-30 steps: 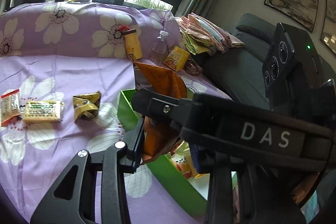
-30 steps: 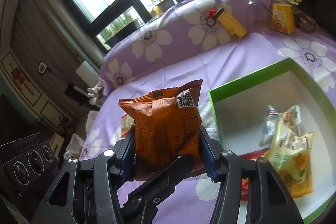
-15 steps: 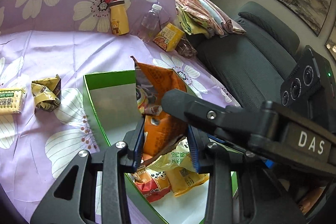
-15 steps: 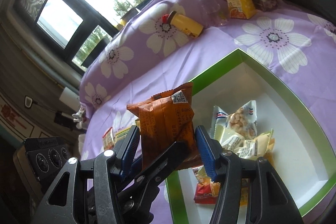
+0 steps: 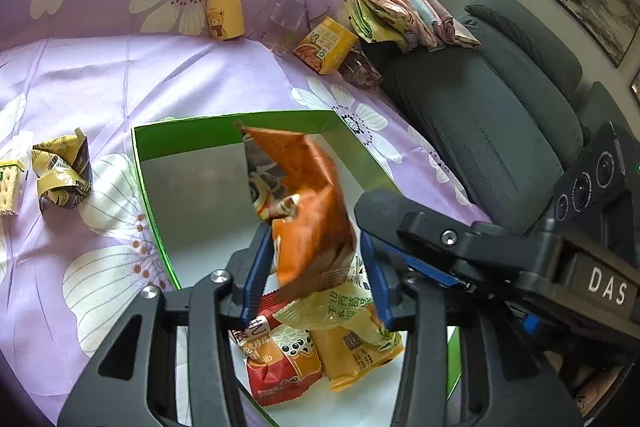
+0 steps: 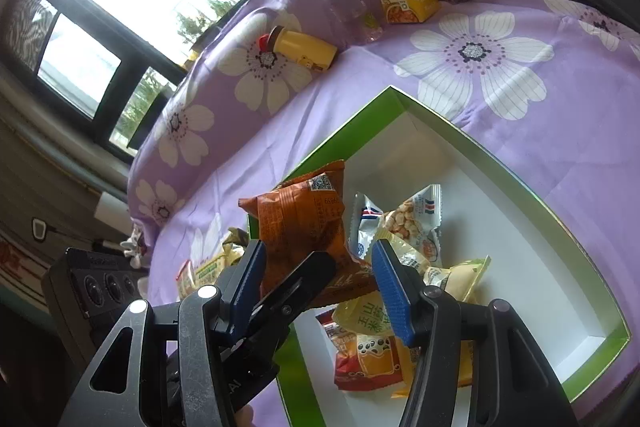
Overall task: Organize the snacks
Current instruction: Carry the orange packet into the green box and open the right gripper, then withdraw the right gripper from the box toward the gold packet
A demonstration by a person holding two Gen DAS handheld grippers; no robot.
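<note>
While the task stood partly done, these lines held:
Box: shallow green-rimmed cardboard box [image 5: 280, 125] already held several snack packets [image 6: 384, 343].
Left gripper [image 5: 316, 271]: jaws opening around crinkled orange foil packet [image 5: 304, 203] above the box.
Right gripper [image 6: 320, 283]: spread, nothing pinched.
Left over: yellow crumpled wrapper [image 5: 60, 173] and pale cracker pack [image 5: 8, 187] outside the box.

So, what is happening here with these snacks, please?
A person with two handheld claws is sorting snacks into a green-rimmed white cardboard box on a purple flowered sheet. The left claw is opening around an orange foil snack packet above the box. More packets already lie inside. The right claw is beside it.
</note>
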